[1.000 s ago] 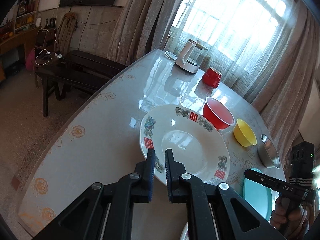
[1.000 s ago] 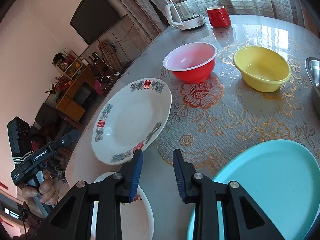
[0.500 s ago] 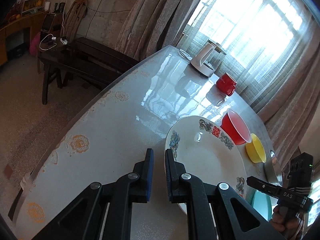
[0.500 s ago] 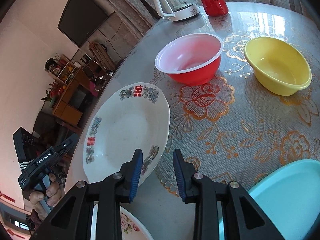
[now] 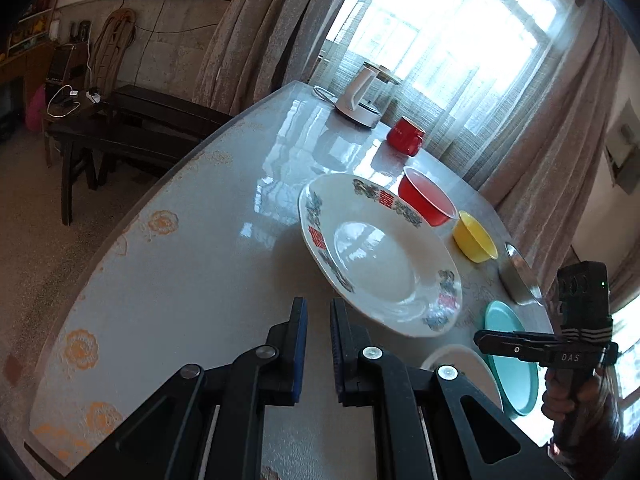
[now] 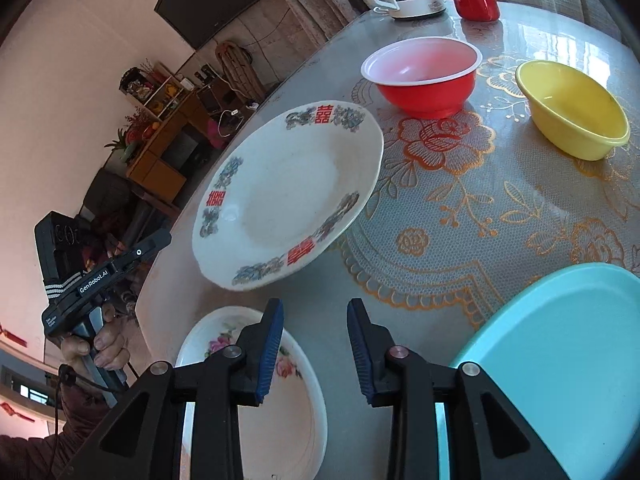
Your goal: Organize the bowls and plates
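A large white plate [image 5: 380, 264] [image 6: 288, 196] with red characters and flowers on its rim lies on the table. My left gripper [image 5: 318, 312] is shut and empty, just short of that plate's near rim and to its left. My right gripper [image 6: 314, 312] is open and empty, over bare tablecloth below the same plate. Under its left finger lies a small white plate [image 6: 256, 392] with pink flowers. A teal plate [image 6: 560, 352] [image 5: 510, 356] is at its right. Farther back stand a red bowl [image 6: 420, 76] [image 5: 428, 200], a yellow bowl [image 6: 572, 112] [image 5: 476, 238] and a metal bowl [image 5: 520, 280].
A white kettle [image 5: 362, 96] and a red mug [image 5: 406, 138] stand at the table's far end by the curtained window. The table's curved edge [image 5: 132, 224] drops to the floor on the left, with a dark bench [image 5: 120, 136] beyond. A hand holds each gripper's handle.
The left gripper's tips were at the big plate's rim; they now sit left of and short of it. The right gripper drew back, showing more of the flowered plate. Neither gripper's jaws changed.
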Demonstrator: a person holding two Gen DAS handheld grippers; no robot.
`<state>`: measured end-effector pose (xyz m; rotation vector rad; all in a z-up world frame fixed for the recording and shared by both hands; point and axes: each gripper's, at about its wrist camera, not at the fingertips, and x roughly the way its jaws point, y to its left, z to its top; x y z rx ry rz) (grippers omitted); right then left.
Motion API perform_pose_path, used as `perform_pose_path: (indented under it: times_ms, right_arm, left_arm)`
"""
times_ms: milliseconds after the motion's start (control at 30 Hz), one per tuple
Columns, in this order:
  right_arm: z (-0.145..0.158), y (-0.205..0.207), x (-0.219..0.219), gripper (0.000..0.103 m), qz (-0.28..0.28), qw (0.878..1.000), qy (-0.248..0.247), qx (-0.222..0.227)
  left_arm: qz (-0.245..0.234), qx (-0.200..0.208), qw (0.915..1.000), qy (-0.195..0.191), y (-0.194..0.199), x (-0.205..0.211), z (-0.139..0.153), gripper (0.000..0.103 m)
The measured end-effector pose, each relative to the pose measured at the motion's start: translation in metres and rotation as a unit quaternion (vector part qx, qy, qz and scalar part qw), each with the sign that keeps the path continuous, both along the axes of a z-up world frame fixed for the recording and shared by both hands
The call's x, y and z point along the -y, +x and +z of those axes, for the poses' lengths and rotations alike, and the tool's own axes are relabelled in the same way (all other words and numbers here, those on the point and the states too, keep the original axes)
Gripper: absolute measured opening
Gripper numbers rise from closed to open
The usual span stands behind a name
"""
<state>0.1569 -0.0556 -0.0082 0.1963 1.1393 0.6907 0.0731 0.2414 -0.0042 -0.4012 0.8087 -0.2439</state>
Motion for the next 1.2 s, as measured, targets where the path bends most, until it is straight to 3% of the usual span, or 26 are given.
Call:
perform_pose_path:
  times_ms: [233, 333, 567, 933, 1067, 1200]
  right_arm:
    - [-0.007, -0.047, 0.002, 0.033, 0.050, 0.998, -0.038, 0.014]
    - [-0.017, -0.060, 0.004, 0.033, 0.052, 0.998, -0.041, 0.012]
    - [-0.023, -0.076, 0.010, 0.032, 0.045, 0.998, -0.027, 0.036]
    - [-0.018, -0.096, 0.007, 0.032, 0.043, 0.996, -0.048, 0.066]
    - [-0.018, -0.099, 0.008, 0.022, 0.031, 0.994, -0.063, 0.080]
    - [-0.014, -0.101, 0.013, 0.022, 0.019, 0.994, -0.058, 0.089]
  left_arm:
    - [-0.082, -0.016, 0.9965, -0.009, -0.056, 0.038, -0.015, 0.010]
    - [-0.093, -0.021, 0.9947, -0.039, -0.072, 0.049, -0.023, 0.011]
    - [-0.070, -0.022, 0.9964, -0.043, -0.081, 0.063, -0.030, 0.016]
    - [-0.044, -0.005, 0.9990, 0.012, -0.089, 0.083, -0.031, 0.019]
    - [-0.044, -0.004, 0.9988, 0.019, -0.088, 0.085, -0.030, 0.019]
    - [-0.049, 0.003, 0.9986, 0.019, -0.088, 0.089, -0.027, 0.019]
